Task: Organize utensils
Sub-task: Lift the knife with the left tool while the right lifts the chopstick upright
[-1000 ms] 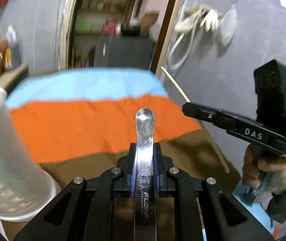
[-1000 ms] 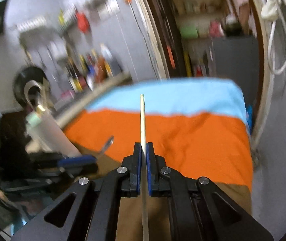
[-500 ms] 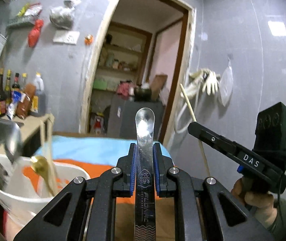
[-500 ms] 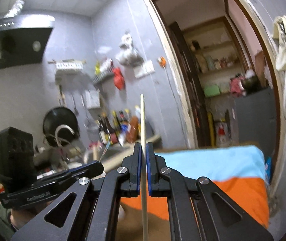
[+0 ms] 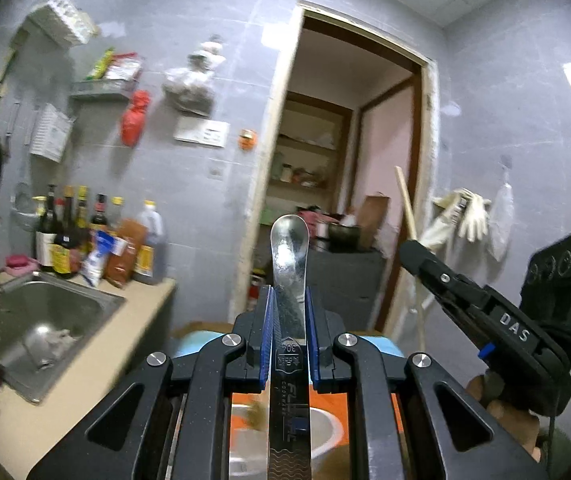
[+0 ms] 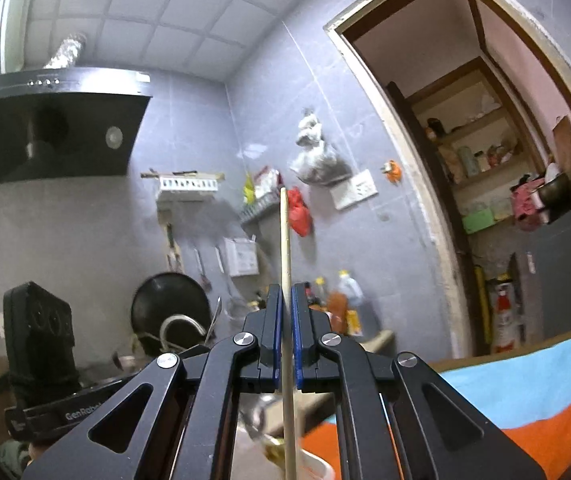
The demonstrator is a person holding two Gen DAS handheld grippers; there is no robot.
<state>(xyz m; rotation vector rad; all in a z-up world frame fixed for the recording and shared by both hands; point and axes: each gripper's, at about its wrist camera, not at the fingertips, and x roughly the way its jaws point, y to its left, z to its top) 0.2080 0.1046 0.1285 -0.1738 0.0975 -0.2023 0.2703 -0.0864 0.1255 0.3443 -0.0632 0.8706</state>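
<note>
While both tools are held up level toward the grey tiled wall, each has one utensil pinched between its blue pads. The left tool (image 5: 289,308) is closed on a flat steel spoon (image 5: 288,248), gripping it along the handle so that the bowl end stands up past the fingertips, in front of the open doorway (image 5: 349,184). The right tool (image 6: 285,312) is clamped tight on a thin wooden chopstick (image 6: 284,240), which rises straight above the jaws and also runs down below them. From the left camera, the right tool shows at the right side, with a hand (image 5: 501,404) wrapped round its grip and the chopstick slanting up out of it. Low under both tools sits a white container (image 5: 325,428) on an orange and blue cloth (image 6: 533,400); something gold shows inside it, too blurred to tell what. Off to the left a steel sink (image 5: 41,320) is set in the beige surface (image 5: 97,368), with bottles (image 5: 85,236) lined up behind it.
</note>
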